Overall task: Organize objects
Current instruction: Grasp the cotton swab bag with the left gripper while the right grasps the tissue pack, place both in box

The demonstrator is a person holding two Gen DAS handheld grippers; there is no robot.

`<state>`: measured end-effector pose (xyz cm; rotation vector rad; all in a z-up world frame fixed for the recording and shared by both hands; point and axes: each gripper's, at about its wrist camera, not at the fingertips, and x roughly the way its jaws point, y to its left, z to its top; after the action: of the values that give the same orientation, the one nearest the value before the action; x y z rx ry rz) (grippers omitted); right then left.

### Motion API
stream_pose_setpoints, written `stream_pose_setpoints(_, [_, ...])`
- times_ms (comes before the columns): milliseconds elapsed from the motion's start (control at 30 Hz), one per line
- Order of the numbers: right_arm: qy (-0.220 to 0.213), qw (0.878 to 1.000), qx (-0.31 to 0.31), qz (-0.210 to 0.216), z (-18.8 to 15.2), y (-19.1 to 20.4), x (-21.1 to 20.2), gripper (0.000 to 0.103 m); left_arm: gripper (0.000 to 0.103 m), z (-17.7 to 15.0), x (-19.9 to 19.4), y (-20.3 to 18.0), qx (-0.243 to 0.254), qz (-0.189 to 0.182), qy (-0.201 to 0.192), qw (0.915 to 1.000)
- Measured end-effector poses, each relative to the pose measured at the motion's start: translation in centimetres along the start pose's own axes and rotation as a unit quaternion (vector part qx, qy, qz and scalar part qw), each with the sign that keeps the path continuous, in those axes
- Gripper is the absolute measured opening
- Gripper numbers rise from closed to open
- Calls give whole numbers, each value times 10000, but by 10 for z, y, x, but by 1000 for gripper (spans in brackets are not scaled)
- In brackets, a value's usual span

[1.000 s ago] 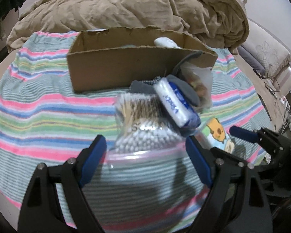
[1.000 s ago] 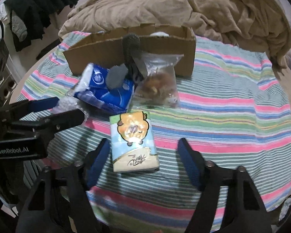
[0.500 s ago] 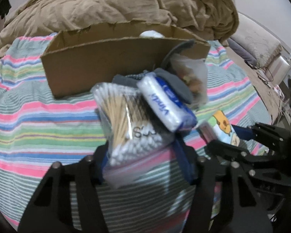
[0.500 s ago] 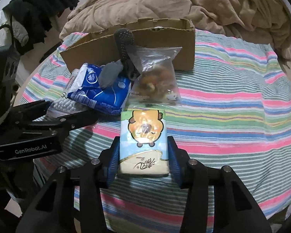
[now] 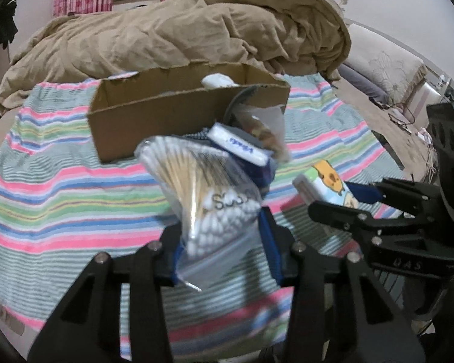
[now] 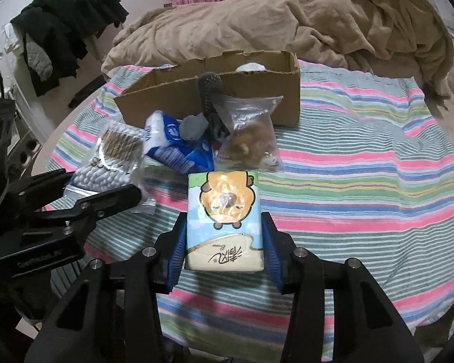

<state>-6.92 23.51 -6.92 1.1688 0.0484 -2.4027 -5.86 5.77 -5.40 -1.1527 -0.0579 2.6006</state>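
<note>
My left gripper (image 5: 224, 245) is shut on a clear zip bag of cotton swabs (image 5: 208, 190) and holds it lifted and tilted above the striped blanket; it also shows in the right wrist view (image 6: 112, 157). My right gripper (image 6: 224, 248) is shut on a tissue pack with a cartoon bear (image 6: 224, 220), which also shows in the left wrist view (image 5: 327, 181). An open cardboard box (image 5: 178, 115) stands behind, with a white object inside. In front of it lie a blue tissue pack (image 6: 172, 148), a grey sock (image 6: 208, 99) and a clear snack bag (image 6: 251, 139).
A rumpled tan duvet (image 5: 181, 30) is heaped behind the box. The striped blanket (image 6: 363, 181) covers a round surface whose edge curves near both grippers. Dark clothes (image 6: 63, 30) hang at the left. A floral cushion (image 5: 387, 69) sits at the right.
Both grippers went from open to shut on their items. The left has lifted and tilted the swab bag. The right has raised the tissue pack off the blanket.
</note>
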Motion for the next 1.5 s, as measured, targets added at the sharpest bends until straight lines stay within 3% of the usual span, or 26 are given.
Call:
stream_pose_setpoints(300, [-188,9997,13,167,11,10,-26,48,44,12,-42,13,-250,101,-213,9994])
stream_pose_setpoints(733, [-839,9964,-142,56,77,3,-52,48,44,60,-64,43,-395,120,-657,9970])
stream_pose_setpoints(1200, [-969,9952,-162,-31,139,-24,-8,48,44,117,-17,73,-577,273,-659,9958])
stream_pose_setpoints(1500, [-812,9966,-74,-70,164,-41,36,48,44,134,31,89,-547,288,-398,9973])
